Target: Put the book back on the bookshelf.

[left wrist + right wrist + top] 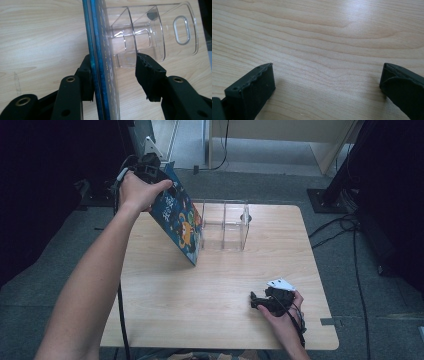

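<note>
A blue picture book [180, 222] stands tilted on the wooden table [210, 295], its lower edge on the wood and its top leaning left. My left gripper [152, 172] is at the book's top edge, held in a raised hand. In the left gripper view the book's edge [96, 50] runs between the jaws of my left gripper [113, 58]; one jaw touches it and the other stands a gap away, so the gripper is open. My right gripper [257, 301] rests low at the table's front right, open, with bare wood between its jaws [327, 67].
A clear plastic divided organizer [225, 225] stands just right of the book at the table's back middle, and its compartments [150, 32] look hollow. A small dark hole in the tabletop [248, 218] sits behind it. Cables lie on the floor to the right.
</note>
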Available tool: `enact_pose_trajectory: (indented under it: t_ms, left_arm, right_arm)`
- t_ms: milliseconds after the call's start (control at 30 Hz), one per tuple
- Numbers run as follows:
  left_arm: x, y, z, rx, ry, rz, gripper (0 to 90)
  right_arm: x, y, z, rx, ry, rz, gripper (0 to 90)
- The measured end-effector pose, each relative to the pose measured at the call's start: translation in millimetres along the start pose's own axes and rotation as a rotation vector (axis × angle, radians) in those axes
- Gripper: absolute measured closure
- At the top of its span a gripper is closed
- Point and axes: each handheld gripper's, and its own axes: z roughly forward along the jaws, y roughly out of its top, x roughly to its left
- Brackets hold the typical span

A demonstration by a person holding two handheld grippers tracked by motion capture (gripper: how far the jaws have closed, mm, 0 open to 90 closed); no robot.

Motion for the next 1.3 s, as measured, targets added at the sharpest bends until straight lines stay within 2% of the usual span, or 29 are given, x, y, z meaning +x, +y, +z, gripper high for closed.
enact_pose_trajectory:
  t_ms: [233,333,433,567,667,767,867,967,1033,1133,1300]
  left_arm:
    - [5.2,-0.3,-14.1,-0.08,-0.021,0.0,44.9]
    - [6.7,-2.7,-17.9,-0.112,-0.01,0.019,41.6]
    - [8.2,-5.5,-20.4,-0.145,0.024,0.04,34.9]
    - [10.3,-9.2,-24.4,-0.188,0.008,0.037,34.1]
    - [8.3,-12.2,-26.3,-0.204,0.021,0.056,31.9]
    - [8.1,-15.1,-30.0,-0.223,0.0,0.06,30.2]
    - [13.0,-17.9,-35.9,-0.266,-0.045,0.029,28.6]
    - [19.4,-22.0,-42.6,-0.306,-0.051,0.008,27.9]
    - [22.5,-27.2,-47.3,-0.331,-0.022,0.019,27.2]
    - [26.0,-33.2,-51.3,-0.347,-0.014,0.021,26.9]
    - [33.4,-45.6,-55.5,-0.337,0.009,0.026,24.3]
  right_arm:
    - [0.0,0.0,-0.1,0.001,0.001,0.001,0.0]
    - [0.0,0.0,0.0,0.0,0.001,0.001,0.0]
    - [0.0,0.0,0.0,0.001,0.001,0.0,0.0]
    - [0.0,0.0,0.0,0.0,0.001,0.0,0.0]
    - [0.0,0.0,0.0,0.0,0.0,0.001,0.0]
    - [0.0,0.0,0.0,0.0,0.001,0.0,0.0]
    - [0.0,0.0,0.0,0.0,0.001,0.001,0.0]
    - [0.0,0.0,0.0,0.0,0.0,0.001,0.0]
    - [0.1,0.0,0.0,0.0,0.0,0.001,0.0]
    - [0.0,0.0,0.0,0.0,0.0,0.001,0.0]
    - [0.1,0.1,-0.1,0.001,0.0,0.001,0.0]
